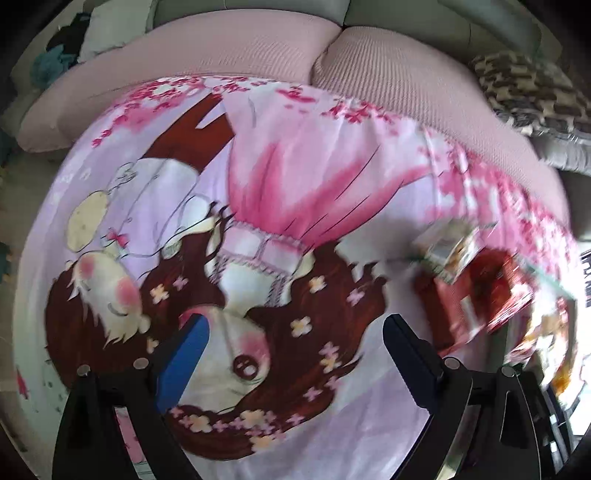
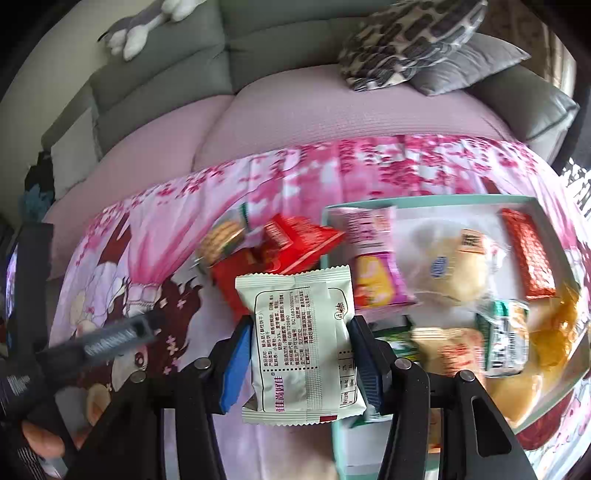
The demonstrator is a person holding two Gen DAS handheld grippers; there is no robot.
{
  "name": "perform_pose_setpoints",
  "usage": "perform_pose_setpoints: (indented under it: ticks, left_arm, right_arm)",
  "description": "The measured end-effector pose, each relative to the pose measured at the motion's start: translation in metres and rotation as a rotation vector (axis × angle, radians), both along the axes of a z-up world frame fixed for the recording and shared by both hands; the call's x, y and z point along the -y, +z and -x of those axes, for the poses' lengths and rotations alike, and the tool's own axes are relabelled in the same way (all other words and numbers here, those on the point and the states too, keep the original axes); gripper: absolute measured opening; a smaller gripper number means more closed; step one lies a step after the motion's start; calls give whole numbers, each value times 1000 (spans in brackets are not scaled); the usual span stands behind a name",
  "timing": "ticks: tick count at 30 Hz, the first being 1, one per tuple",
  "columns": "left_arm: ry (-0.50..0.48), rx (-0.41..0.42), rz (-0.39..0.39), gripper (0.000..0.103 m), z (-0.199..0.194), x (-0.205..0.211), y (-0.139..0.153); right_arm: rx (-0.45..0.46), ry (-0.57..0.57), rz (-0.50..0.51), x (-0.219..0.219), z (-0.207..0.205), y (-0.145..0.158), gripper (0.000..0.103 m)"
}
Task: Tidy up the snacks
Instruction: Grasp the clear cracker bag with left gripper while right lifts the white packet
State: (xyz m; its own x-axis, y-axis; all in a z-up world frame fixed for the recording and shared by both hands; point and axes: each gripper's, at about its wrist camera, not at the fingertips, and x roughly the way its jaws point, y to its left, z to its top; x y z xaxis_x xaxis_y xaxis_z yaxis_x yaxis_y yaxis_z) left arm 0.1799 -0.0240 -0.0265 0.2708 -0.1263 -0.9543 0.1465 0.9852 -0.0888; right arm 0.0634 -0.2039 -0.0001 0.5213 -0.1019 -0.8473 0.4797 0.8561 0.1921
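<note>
My right gripper (image 2: pixel 299 354) is shut on a white snack packet (image 2: pixel 301 347) with printed text, held above the pink cartoon cloth (image 2: pixel 177 206), just left of the mint-rimmed tray (image 2: pixel 554 214). The tray holds several snacks: a pink-and-yellow packet (image 2: pixel 373 266), a bun in clear wrap (image 2: pixel 447 266), a red packet (image 2: pixel 528 254). Loose red packets (image 2: pixel 295 240) and a biscuit packet (image 2: pixel 221 240) lie on the cloth left of the tray. My left gripper (image 1: pixel 295 350) is open and empty above the cloth (image 1: pixel 295 184); blurred red packets (image 1: pixel 476 291) lie to its right. The left gripper also shows in the right wrist view (image 2: pixel 118 339).
The cloth covers a low surface in front of a pink-covered sofa (image 2: pixel 295 110) with grey backrests. Patterned and grey cushions (image 2: pixel 413 40) lie on the sofa at the right. A plush toy (image 2: pixel 147 22) sits on the backrest.
</note>
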Motion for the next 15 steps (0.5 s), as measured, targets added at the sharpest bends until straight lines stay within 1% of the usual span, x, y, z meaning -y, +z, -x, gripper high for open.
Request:
perform_pose_setpoints:
  ticks: [1, 3, 6, 7, 9, 11, 12, 15]
  left_arm:
    - [-5, 1, 36, 95, -5, 1, 3]
    - [-22, -3, 86, 95, -14, 5, 7]
    - [-53, -11, 145, 95, -27, 14, 11]
    - [-75, -13, 178, 95, -34, 22, 13]
    - [-116, -23, 213, 95, -44, 35, 13]
    - [-155, -39, 216, 95, -53, 48, 7]
    - [-174, -51, 203, 95, -58, 56, 2]
    - [-206, -87, 197, 94, -64, 69, -13]
  right_arm:
    - [6, -8, -6, 5, 2, 1, 55]
    - [17, -28, -20, 16, 9, 1, 55]
    - [25, -71, -31, 33, 19, 1, 55]
    - [27, -81, -33, 37, 22, 2, 55]
    - [32, -107, -36, 46, 28, 3, 55]
    - [33, -129, -43, 53, 34, 2, 55]
    - [33, -138, -48, 56, 35, 2, 55]
    - [30, -154, -63, 61, 38, 0, 55]
